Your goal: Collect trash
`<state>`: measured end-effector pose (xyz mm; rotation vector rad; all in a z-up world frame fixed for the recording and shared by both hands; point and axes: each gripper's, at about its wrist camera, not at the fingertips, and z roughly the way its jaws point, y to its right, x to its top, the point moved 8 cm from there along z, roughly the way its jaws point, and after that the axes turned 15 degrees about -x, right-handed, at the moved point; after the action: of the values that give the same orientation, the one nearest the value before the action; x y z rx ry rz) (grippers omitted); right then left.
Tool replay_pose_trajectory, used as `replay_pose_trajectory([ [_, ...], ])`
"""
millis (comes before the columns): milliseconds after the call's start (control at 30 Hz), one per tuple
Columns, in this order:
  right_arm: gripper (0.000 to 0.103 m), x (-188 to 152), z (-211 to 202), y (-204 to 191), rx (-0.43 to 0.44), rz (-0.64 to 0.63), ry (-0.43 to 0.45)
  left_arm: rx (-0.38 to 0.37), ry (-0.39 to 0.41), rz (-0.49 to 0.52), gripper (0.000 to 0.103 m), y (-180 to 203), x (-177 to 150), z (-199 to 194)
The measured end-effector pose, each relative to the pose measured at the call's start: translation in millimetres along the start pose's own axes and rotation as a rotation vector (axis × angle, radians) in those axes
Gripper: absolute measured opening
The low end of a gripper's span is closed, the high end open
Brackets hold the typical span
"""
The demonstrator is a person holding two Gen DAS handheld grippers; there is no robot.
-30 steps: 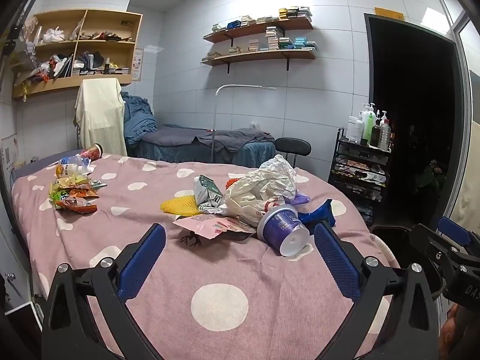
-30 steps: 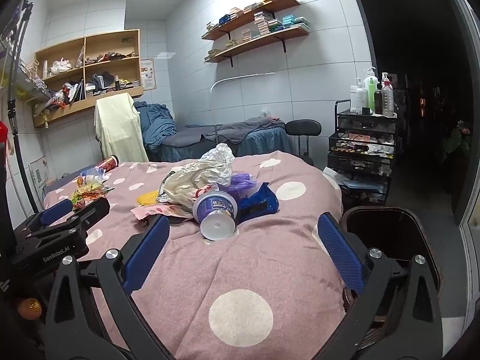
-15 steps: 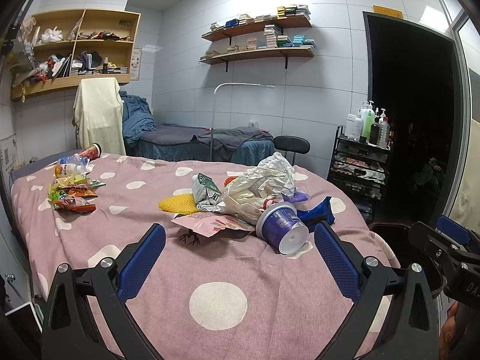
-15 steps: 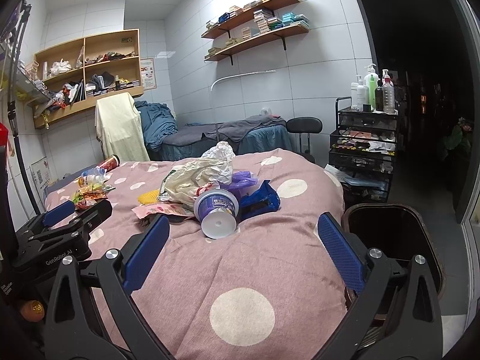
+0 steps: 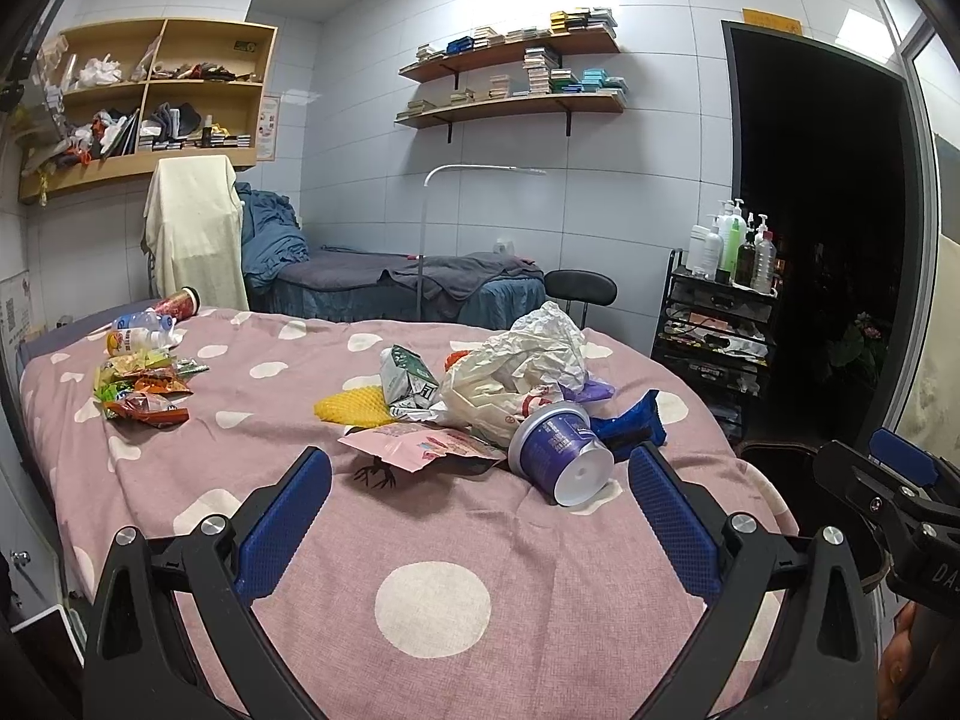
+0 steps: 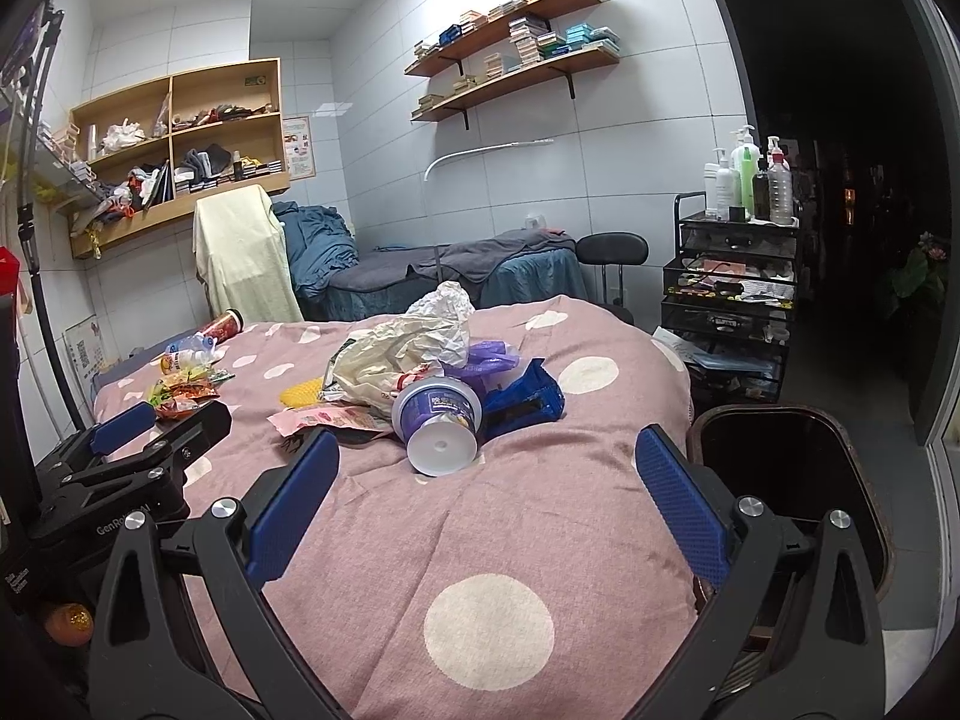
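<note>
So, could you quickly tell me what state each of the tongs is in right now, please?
Left tongs: open, holding nothing.
Right tongs: open, holding nothing.

Both wrist views face the bed [image 5: 420,540] and share its trash pile [image 6: 414,360].

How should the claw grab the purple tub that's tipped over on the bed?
Grip the purple tub across its round side wall, coming from the near side with one finger on each side. It lies tipped over with its white bottom facing the right claw, which is open, so the curved sides are probably the easiest part to pinch.
</note>
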<state>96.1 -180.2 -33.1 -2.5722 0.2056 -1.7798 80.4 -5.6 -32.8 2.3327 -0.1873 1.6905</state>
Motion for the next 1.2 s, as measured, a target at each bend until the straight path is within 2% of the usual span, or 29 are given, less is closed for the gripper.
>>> replay_pose_trajectory([
  [1200, 0.098, -3.4, 1.7, -4.4, 0.009, -0.001, -0.014, -0.001, -0.032, -0.002, 0.098, -1.2, -6.3, 6.4],
])
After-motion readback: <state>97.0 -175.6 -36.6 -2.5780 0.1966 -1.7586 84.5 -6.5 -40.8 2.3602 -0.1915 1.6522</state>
